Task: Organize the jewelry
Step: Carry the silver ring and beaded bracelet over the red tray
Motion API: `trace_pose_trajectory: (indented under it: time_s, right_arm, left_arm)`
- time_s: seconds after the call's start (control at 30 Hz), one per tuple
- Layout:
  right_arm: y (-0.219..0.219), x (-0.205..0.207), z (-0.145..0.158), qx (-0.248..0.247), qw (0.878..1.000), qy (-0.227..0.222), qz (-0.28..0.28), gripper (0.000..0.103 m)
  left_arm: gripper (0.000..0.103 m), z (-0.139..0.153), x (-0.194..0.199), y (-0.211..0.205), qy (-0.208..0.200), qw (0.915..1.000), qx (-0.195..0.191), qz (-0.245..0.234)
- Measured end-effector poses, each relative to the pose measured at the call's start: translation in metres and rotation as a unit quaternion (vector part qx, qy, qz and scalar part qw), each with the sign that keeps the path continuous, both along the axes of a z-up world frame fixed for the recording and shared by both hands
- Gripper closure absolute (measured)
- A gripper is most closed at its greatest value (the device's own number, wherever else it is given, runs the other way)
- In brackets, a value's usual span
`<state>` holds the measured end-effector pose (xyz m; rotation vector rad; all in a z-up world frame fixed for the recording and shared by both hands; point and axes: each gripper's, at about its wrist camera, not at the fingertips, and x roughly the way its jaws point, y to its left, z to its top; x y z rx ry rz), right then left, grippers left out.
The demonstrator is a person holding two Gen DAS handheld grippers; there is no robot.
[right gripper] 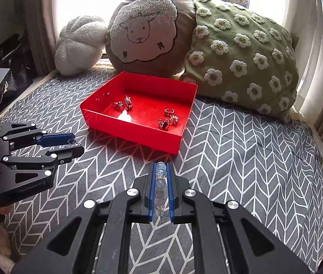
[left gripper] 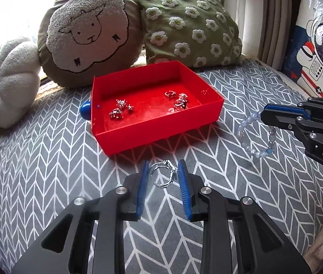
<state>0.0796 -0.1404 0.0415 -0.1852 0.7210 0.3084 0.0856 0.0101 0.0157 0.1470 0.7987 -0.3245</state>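
A red tray [left gripper: 161, 134] [right gripper: 129, 132] rests on the grey chevron cushion with several silver rings [left gripper: 120, 109] [right gripper: 168, 119] inside. My left gripper [left gripper: 163, 171] [right gripper: 75, 145] is shut on a silver ring [left gripper: 164, 174], held above the cushion just in front of the tray. To its right, my right gripper [right gripper: 161, 171] [left gripper: 263, 115] is shut on a clear blue bead bracelet [left gripper: 255, 137] [right gripper: 160, 182], which dangles in a loop below its fingers. Both grippers hover clear of the cushion, on the near side of the tray.
A sheep pillow [left gripper: 86, 32] [right gripper: 145, 32], a green flower pillow [left gripper: 188, 25] [right gripper: 245, 54] and a white knot pillow [left gripper: 8, 82] [right gripper: 79, 43] line the window behind the tray. A blue knob [left gripper: 85, 111] shows at the tray's left side. An astronaut bag [left gripper: 316, 52] stands at right.
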Motion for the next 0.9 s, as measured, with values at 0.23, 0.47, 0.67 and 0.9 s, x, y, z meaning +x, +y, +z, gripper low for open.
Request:
trace_pose_trajectory:
  time_s: [0.23,0.47,0.67,0.9]
  right_arm:
    - [0.013,0.035,0.047,0.029,0.999,-0.016,0.005,0.093]
    - [0.033,0.095,0.059,0.023,1.0,-0.014,-0.013,0.094]
    - [0.041,0.142,0.032,0.042,0.998,0.033,-0.019,0.094]
    - [0.039,0.18,-0.015,0.058,0.993,0.1,-0.031,0.094]
  left_arm:
    - [0.078,0.042,0.035,-0.001,-0.029,0.9995,0.008,0.013]
    - [0.078,0.047,0.102,-0.013,-0.02,0.9987,0.027,0.04]
    - [0.078,0.018,0.146,-0.018,0.018,0.9981,0.029,0.051]
    - [0.078,-0.013,0.167,-0.021,0.053,0.9961,0.049,0.05]
